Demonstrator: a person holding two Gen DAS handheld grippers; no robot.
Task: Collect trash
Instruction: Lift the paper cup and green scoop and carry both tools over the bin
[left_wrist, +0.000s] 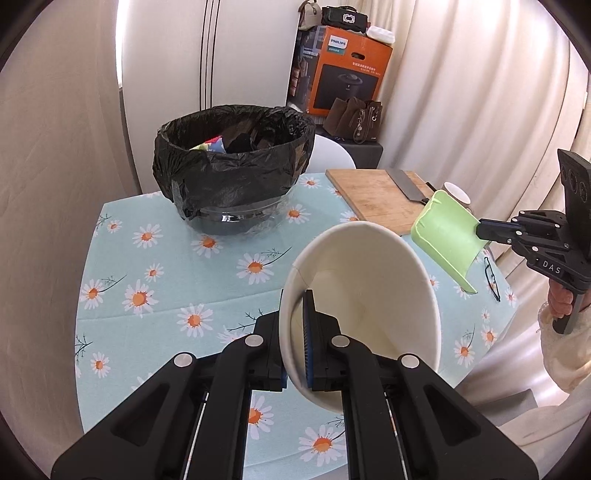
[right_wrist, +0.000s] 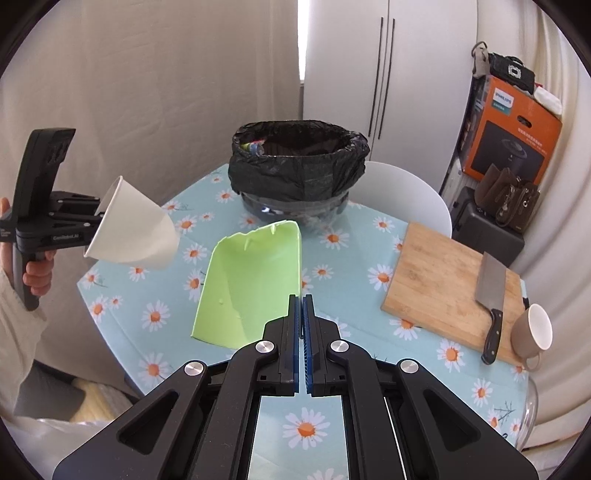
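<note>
My left gripper (left_wrist: 295, 314) is shut on the rim of a white paper cup (left_wrist: 369, 295), held above the table; one finger is inside the cup, one outside. The cup also shows in the right wrist view (right_wrist: 136, 232) at the left. My right gripper (right_wrist: 300, 306) is shut on the edge of a torn green cup piece (right_wrist: 251, 284), held above the table; it also shows in the left wrist view (left_wrist: 447, 232). The trash bin (left_wrist: 236, 170) with a black bag stands at the far side of the table (right_wrist: 299, 173) and holds some trash.
A wooden cutting board (right_wrist: 443, 277) with a cleaver (right_wrist: 491, 295) lies at the right. A brown mug (right_wrist: 532, 332) lies beside it. Glasses (left_wrist: 491, 277) lie near the right table edge. A white chair (right_wrist: 402, 195) and an orange box (right_wrist: 513, 144) stand behind the table.
</note>
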